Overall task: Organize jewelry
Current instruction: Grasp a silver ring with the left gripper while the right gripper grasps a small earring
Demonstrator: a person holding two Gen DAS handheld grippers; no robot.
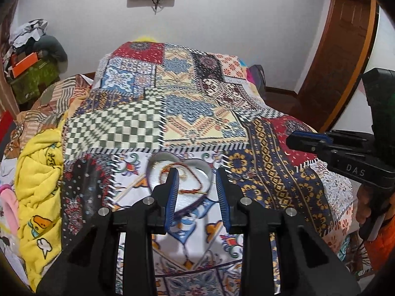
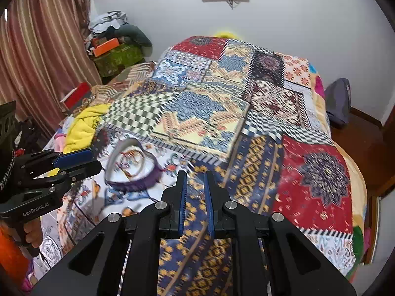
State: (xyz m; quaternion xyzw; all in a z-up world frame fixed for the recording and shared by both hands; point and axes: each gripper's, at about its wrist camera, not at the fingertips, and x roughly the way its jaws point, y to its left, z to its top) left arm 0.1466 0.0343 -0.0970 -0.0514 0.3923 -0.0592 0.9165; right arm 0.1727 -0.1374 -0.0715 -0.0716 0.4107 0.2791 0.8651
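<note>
On the patchwork bedspread (image 1: 197, 113), a heart-shaped box (image 1: 179, 175) lies open with a beaded necklace (image 1: 190, 180) coiled inside. I hold the left gripper (image 1: 197, 192) just above it, fingers apart and empty; my right gripper (image 2: 195, 197) hovers beside it, fingers slightly apart, gripping nothing.

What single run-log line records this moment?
left hand-held gripper: open, over heart-shaped box | right hand-held gripper: open, empty | box: on patchwork quilt, jewelry inside
</note>
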